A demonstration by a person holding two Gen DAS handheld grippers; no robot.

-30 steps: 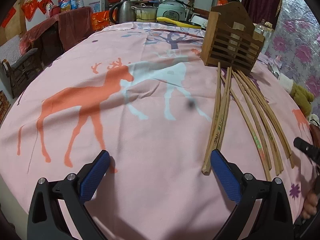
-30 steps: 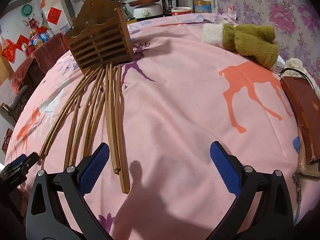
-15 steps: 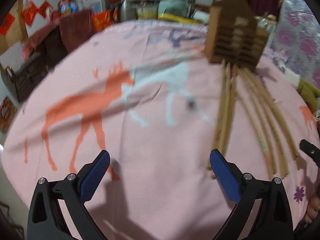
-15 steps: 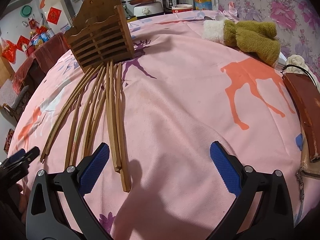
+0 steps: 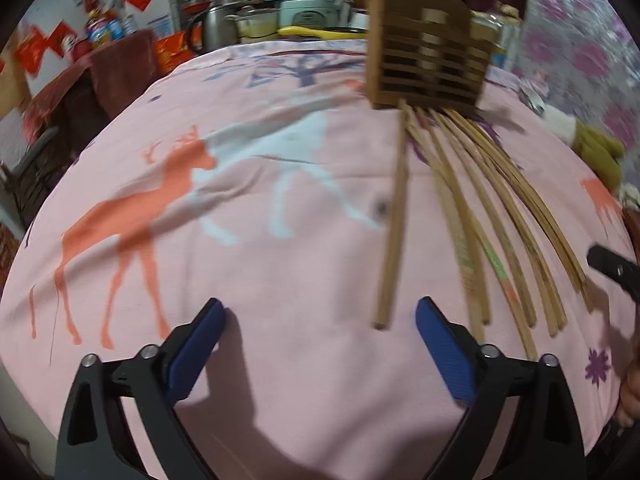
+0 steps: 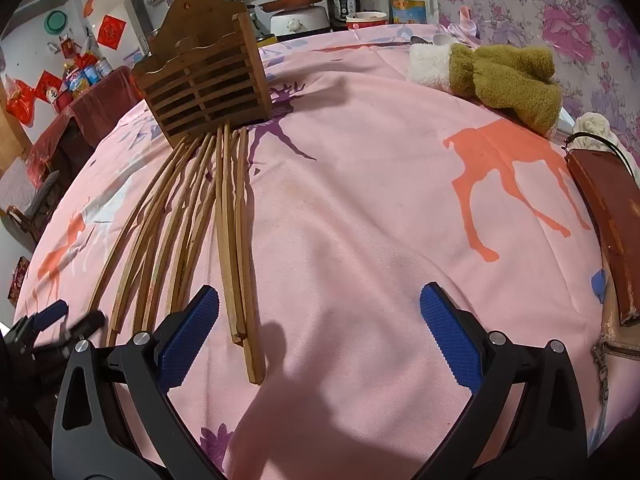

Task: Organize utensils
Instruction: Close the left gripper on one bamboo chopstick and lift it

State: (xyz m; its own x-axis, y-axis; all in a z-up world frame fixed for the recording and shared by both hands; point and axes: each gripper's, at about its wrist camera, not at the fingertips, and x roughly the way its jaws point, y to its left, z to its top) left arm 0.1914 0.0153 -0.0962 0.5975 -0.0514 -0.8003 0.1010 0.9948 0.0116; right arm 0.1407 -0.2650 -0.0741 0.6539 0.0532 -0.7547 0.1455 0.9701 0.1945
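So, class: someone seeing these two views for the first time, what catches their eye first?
A fan of long wooden chopsticks lies spread on the pink deer-print cloth, their far ends meeting at the foot of a slatted wooden holder. Behind, at the cloth's far right, sits an olive-green plush toy.

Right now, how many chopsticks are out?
About 10 chopsticks, all fanned out flat from the foot of the holder; the leftmost lies apart from the rest. Several overlap, so some may be hidden.

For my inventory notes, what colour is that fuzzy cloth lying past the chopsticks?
Olive green with a white end, the fuzzy cloth shows best in the right wrist view.
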